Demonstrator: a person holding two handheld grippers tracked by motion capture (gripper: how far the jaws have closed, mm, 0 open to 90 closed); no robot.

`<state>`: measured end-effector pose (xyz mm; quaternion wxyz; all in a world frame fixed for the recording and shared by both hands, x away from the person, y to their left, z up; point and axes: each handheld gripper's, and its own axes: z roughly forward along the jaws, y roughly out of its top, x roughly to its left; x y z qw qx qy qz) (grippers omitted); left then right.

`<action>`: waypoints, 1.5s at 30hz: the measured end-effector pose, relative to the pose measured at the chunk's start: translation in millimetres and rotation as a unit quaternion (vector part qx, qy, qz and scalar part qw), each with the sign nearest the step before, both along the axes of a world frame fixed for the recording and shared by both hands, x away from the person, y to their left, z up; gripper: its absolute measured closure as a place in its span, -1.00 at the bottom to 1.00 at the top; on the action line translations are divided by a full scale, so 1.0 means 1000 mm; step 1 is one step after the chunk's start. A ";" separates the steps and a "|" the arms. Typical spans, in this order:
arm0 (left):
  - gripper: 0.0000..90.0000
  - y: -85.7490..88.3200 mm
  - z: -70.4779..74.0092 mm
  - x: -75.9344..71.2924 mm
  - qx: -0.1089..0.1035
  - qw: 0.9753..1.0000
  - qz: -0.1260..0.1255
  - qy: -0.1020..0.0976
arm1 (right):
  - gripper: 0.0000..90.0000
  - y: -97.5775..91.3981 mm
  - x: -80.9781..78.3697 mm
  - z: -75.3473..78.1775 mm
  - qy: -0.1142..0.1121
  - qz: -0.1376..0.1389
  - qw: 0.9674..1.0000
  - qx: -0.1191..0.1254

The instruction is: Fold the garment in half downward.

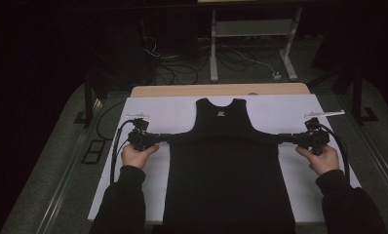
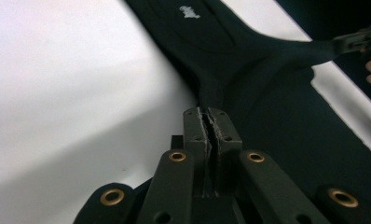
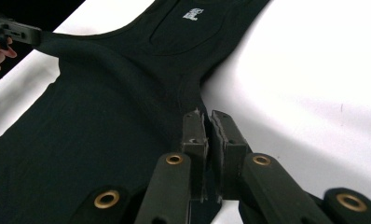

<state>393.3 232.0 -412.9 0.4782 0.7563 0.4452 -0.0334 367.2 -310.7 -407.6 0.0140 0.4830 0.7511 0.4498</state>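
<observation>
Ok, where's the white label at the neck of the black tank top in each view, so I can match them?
High view: the white label sits upper centre, just below the neckline of the black tank top.
Left gripper view: the label is at the top, left of centre.
Right gripper view: the label is at the top centre.
Shared landmark: the white board under the top.
</observation>
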 end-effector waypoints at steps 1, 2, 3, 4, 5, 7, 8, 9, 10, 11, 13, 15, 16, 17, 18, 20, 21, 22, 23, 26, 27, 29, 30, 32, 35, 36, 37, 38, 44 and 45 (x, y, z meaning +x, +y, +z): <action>0.90 0.001 -0.001 -0.001 -0.002 1.000 0.001 0.002 | 0.85 0.001 -0.001 0.000 0.002 0.000 1.000 0.000; 0.90 0.002 -0.002 -0.003 -0.003 1.000 0.002 0.004 | 0.85 0.001 -0.002 0.000 0.001 0.001 1.000 -0.001; 0.90 0.003 -0.002 -0.004 -0.004 1.000 0.002 0.005 | 0.85 0.001 -0.003 0.000 -0.003 0.003 1.000 -0.002; 0.90 0.003 -0.002 -0.004 -0.004 1.000 0.002 0.005 | 0.85 0.001 -0.005 0.001 -0.001 0.003 1.000 0.000; 0.90 0.003 -0.002 -0.007 -0.007 1.000 0.003 0.006 | 0.85 0.001 -0.006 0.001 -0.002 0.004 1.000 0.001; 0.90 0.003 0.000 -0.010 -0.007 1.000 0.002 0.005 | 0.85 0.000 -0.008 0.002 -0.002 0.004 1.000 0.004; 0.90 0.003 0.000 -0.011 -0.008 1.000 0.000 0.004 | 0.85 0.000 -0.009 0.002 0.000 0.003 1.000 0.004; 0.90 0.003 0.001 -0.013 -0.008 1.000 0.000 0.004 | 0.85 0.000 -0.011 0.001 0.000 0.004 1.000 0.004; 0.90 0.003 0.001 -0.014 -0.008 1.000 0.001 0.003 | 0.85 0.000 -0.012 0.001 0.003 0.003 1.000 0.005; 0.90 0.003 0.001 -0.015 -0.007 1.000 -0.002 0.004 | 0.85 -0.001 -0.013 0.000 0.004 0.004 1.000 0.005; 0.90 0.003 0.001 -0.018 -0.002 1.000 -0.005 0.006 | 0.85 -0.001 -0.014 0.000 0.008 0.003 1.000 0.002; 0.90 0.003 0.001 -0.020 0.000 1.000 -0.008 0.006 | 0.85 -0.001 -0.017 0.000 0.006 0.005 1.000 -0.001; 0.90 0.003 0.001 -0.021 0.002 1.000 -0.010 0.009 | 0.85 0.000 -0.018 0.000 0.006 0.005 1.000 -0.002; 0.90 0.003 0.001 -0.022 0.004 1.000 -0.011 0.010 | 0.85 0.000 -0.019 0.000 0.007 0.006 1.000 -0.003; 0.90 0.003 0.001 -0.024 0.006 1.000 -0.013 0.012 | 0.85 0.000 -0.020 0.000 0.010 0.006 1.000 -0.003; 0.90 0.002 0.002 -0.027 0.008 1.000 -0.016 0.012 | 0.85 0.001 -0.022 -0.001 0.012 0.006 1.000 -0.005; 0.90 0.002 0.002 -0.028 0.011 1.000 -0.021 0.011 | 0.85 0.000 -0.023 -0.001 0.014 0.006 1.000 -0.006; 0.90 0.002 0.002 -0.030 0.011 1.000 -0.021 0.012 | 0.85 0.000 -0.024 -0.001 0.015 0.007 1.000 -0.006; 0.90 0.002 0.002 -0.031 0.014 1.000 -0.023 0.013 | 0.85 0.000 -0.025 -0.002 0.016 0.007 1.000 -0.006; 0.90 0.003 0.001 -0.033 0.017 0.999 -0.028 0.021 | 0.85 0.001 -0.028 -0.002 0.022 0.008 1.000 -0.008; 0.90 0.003 0.000 -0.034 0.020 0.999 -0.030 0.022 | 0.85 0.001 -0.029 -0.003 0.024 0.009 1.000 -0.010; 0.91 0.003 0.000 -0.036 0.019 0.999 -0.034 0.024 | 0.85 0.002 -0.031 -0.003 0.028 0.010 0.999 -0.014; 0.91 0.003 0.000 -0.037 0.019 0.999 -0.035 0.026 | 0.85 0.003 -0.032 -0.003 0.029 0.012 0.999 -0.015; 0.91 0.003 0.000 -0.039 0.022 0.999 -0.035 0.030 | 0.85 0.004 -0.034 -0.003 0.031 0.014 0.999 -0.017; 0.90 0.004 -0.001 -0.041 0.018 0.999 -0.036 0.033 | 0.85 0.004 -0.037 -0.004 0.040 0.017 0.999 -0.021; 0.91 0.005 -0.001 -0.042 0.019 0.999 -0.036 0.036 | 0.85 0.004 -0.038 -0.005 0.042 0.019 0.999 -0.022; 0.91 0.005 -0.001 -0.043 0.019 0.998 -0.037 0.037 | 0.85 0.004 -0.039 -0.005 0.044 0.020 0.999 -0.023; 0.91 0.005 -0.001 -0.044 0.020 0.998 -0.038 0.038 | 0.85 0.003 -0.040 -0.005 0.046 0.019 0.998 -0.023; 0.91 0.005 -0.003 -0.048 0.024 0.998 -0.045 0.045 | 0.85 0.002 -0.044 -0.006 0.054 0.020 0.998 -0.020; 0.91 0.005 -0.003 -0.048 0.024 0.998 -0.045 0.045 | 0.85 0.002 -0.044 -0.006 0.054 0.020 0.998 -0.020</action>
